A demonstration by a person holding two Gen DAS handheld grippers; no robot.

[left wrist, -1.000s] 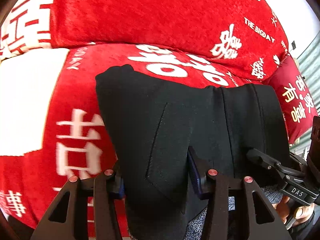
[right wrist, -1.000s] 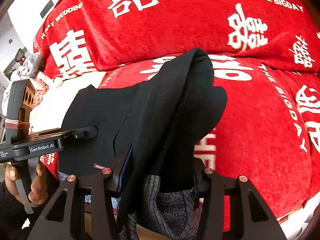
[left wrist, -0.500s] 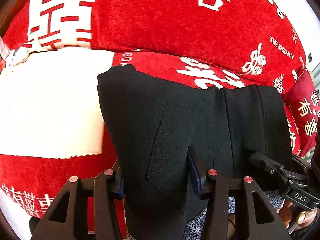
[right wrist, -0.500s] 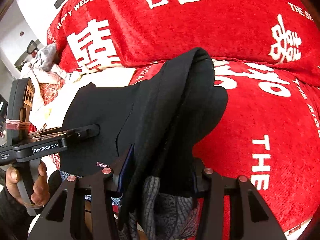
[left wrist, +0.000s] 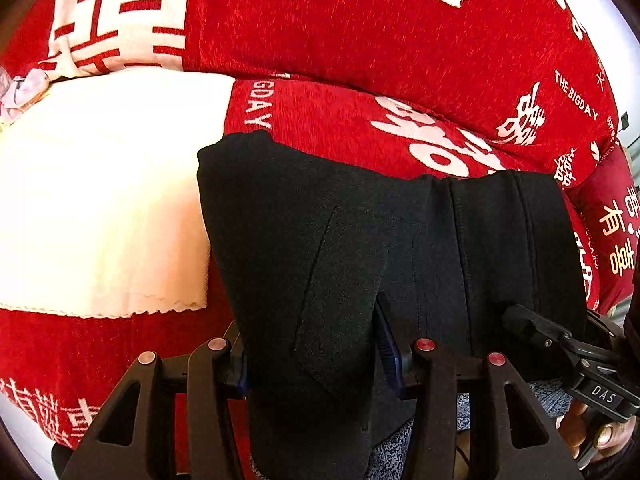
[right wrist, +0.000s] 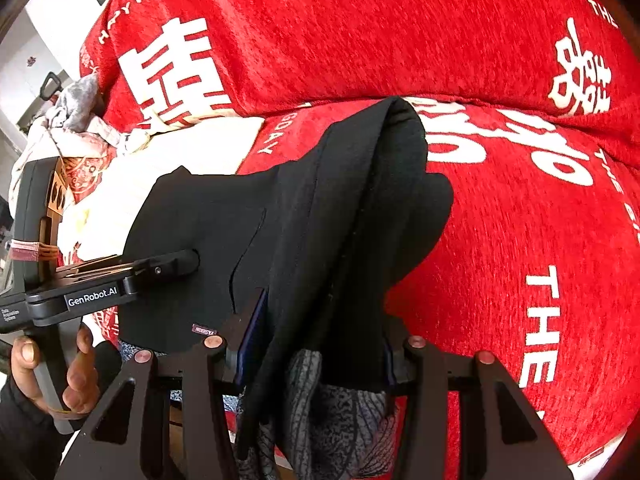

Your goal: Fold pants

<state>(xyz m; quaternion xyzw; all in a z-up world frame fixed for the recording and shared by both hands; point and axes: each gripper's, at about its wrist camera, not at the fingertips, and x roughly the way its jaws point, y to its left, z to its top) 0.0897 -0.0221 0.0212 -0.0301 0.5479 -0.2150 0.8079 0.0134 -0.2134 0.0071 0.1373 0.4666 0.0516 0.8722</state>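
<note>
The black pants point(left wrist: 360, 248) are folded into a thick bundle and held up over a red sofa seat. My left gripper point(left wrist: 316, 356) is shut on the bundle's left part, with cloth filling the gap between its jaws. My right gripper point(right wrist: 316, 352) is shut on the right part, where the folded layers point(right wrist: 360, 208) rise in a ridge. A grey patterned lining point(right wrist: 320, 412) hangs below the jaws. Each gripper shows in the other's view: the right one point(left wrist: 560, 344) at the right edge, the left one point(right wrist: 120, 280) at the left.
The red sofa point(right wrist: 520, 208) with white characters fills the background, its backrest point(left wrist: 360, 32) behind. A cream cloth patch point(left wrist: 100, 200) lies on the seat at the left. Crumpled clothes point(right wrist: 76, 128) sit at the sofa's far left end.
Both grippers have carried the pants bundle leftward along the sofa; the cream patch has come further into the left wrist view. The grips have not changed.
</note>
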